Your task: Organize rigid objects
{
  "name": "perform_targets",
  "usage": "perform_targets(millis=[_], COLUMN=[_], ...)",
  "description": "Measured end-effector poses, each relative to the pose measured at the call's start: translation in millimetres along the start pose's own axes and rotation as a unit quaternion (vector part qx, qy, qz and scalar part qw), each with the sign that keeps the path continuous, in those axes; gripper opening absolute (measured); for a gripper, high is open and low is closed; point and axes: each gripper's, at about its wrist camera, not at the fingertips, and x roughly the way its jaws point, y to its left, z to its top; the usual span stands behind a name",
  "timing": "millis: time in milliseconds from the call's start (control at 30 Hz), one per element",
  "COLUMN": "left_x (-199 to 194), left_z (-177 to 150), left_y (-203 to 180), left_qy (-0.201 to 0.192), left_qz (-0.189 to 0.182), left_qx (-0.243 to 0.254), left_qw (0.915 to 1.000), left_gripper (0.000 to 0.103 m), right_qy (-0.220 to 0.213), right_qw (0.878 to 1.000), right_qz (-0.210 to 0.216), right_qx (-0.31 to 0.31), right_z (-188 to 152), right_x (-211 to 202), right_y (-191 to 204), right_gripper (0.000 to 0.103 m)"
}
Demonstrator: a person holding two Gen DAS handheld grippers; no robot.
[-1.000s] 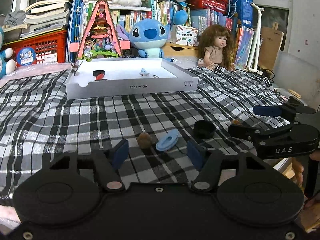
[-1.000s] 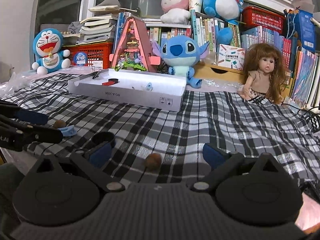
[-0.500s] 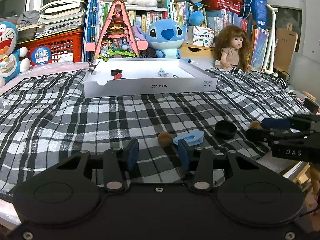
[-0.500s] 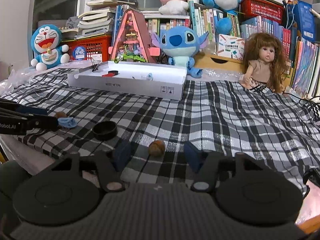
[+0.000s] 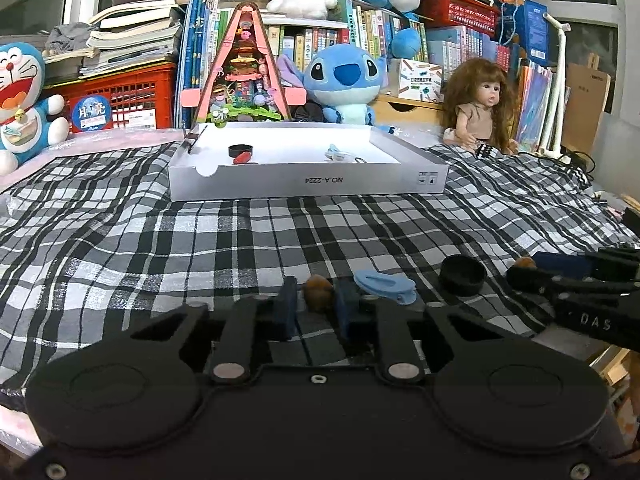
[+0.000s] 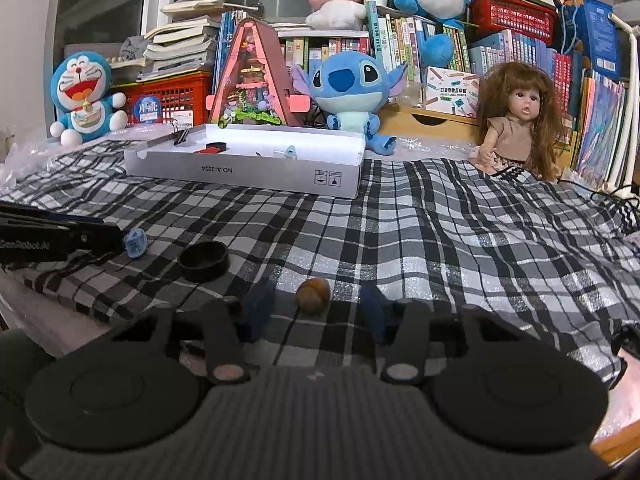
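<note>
Two small brown nuts lie on the checked cloth. One nut [image 5: 318, 298] sits between the blue pads of my left gripper [image 5: 316, 307], whose jaws are closing and touch it on both sides. The other nut [image 6: 313, 295] lies between the fingers of my right gripper [image 6: 316, 305]. Those jaws are closing too, with a gap left on each side. A blue clip [image 5: 384, 286] and a black ring [image 5: 462, 274] lie just right of the left gripper. From the right wrist view, the clip [image 6: 134, 242] is at the left gripper's tip [image 6: 112, 230], which hides its nut.
A white shallow box [image 5: 308, 180] stands farther back on the cloth, holding a black ring, a red piece and small clips. Behind it are plush toys, a doll [image 5: 478, 108], books and red crates. The table's near edge runs just below both grippers.
Both pairs of jaws have narrowed around their nuts, the left one down onto its nut. The left gripper has edged toward its nut; the right has stayed put.
</note>
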Motion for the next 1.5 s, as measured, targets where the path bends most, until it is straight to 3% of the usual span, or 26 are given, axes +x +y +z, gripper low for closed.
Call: perform_targets(millis=[33,100,800,1167,1500], left_x=[-0.2,-0.7,17.9,63.9,114.2], left_z=[0.1,1.1,55.8,104.7,129.6], left_y=[-0.1,0.3,13.7,17.3,19.3], left_qy=[-0.001,-0.002,-0.011,-0.005,0.016], left_qz=[0.001,0.001,0.004,0.012,0.03], left_qx=[0.0,-0.003,-0.026,-0.037,-0.046], left_qw=[1.0,1.0,0.9996,0.9992,0.9984], left_gripper=[0.015,0.015,0.015,0.015,0.015], right_qy=[-0.002,-0.004,0.008,0.025,0.047], right_qw=[1.0,1.0,0.998,0.996,0.994], right_qz=[-0.002,-0.005,0.003,0.014,0.012], right_qx=[0.002,0.004,0.059,0.082,0.098], right_z=[-0.3,0.5,44.3,91.0,122.0], right_x=[-1.0,-2.1,21.5,64.9,113.1], right_y=[0.5,1.3,-5.6,-14.9,-18.6], right_gripper=[0.031,0.022,0.022,0.022,0.022])
